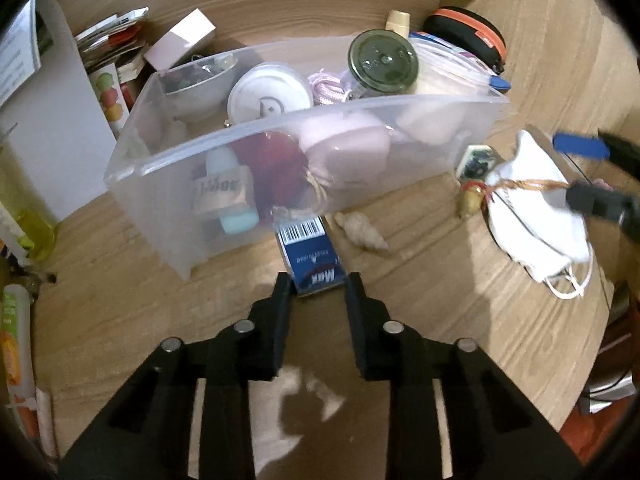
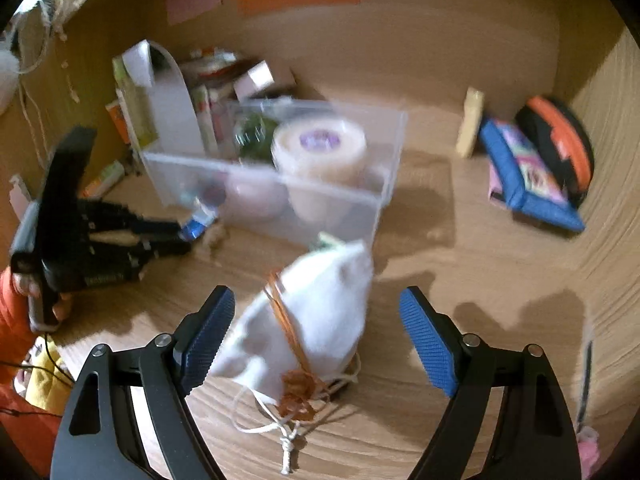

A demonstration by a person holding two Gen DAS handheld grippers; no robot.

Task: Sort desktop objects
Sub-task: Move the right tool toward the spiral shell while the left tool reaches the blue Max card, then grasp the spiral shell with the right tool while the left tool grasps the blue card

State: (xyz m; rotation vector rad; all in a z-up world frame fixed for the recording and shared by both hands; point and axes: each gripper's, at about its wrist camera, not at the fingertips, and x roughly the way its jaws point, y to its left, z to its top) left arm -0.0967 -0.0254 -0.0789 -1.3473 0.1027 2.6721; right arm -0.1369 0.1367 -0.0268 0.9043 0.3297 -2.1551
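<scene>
A clear plastic bin [image 1: 168,160] on the wooden desk holds a jar, a white tub, a bowl, pink cases and other small things. My left gripper [image 1: 318,284] is open with its tips on either side of a blue box [image 1: 312,260] lying on the desk before the bin. My right gripper [image 2: 316,312] is open wide around a white face mask [image 2: 320,312] with an orange-brown cord [image 2: 296,384] across it. The mask [image 1: 536,212] and right gripper [image 1: 592,176] show at the right of the left wrist view. The bin [image 2: 384,168] and left gripper [image 2: 182,236] show in the right wrist view.
A seashell [image 1: 362,230], a small card [image 1: 478,162] and a little figure [image 1: 472,200] lie in front of the bin. A black-and-orange case [image 2: 560,152], a blue framed box [image 2: 528,184] and a pale block [image 2: 472,120] stand at the back right. Books and boxes [image 1: 116,56] crowd the back left.
</scene>
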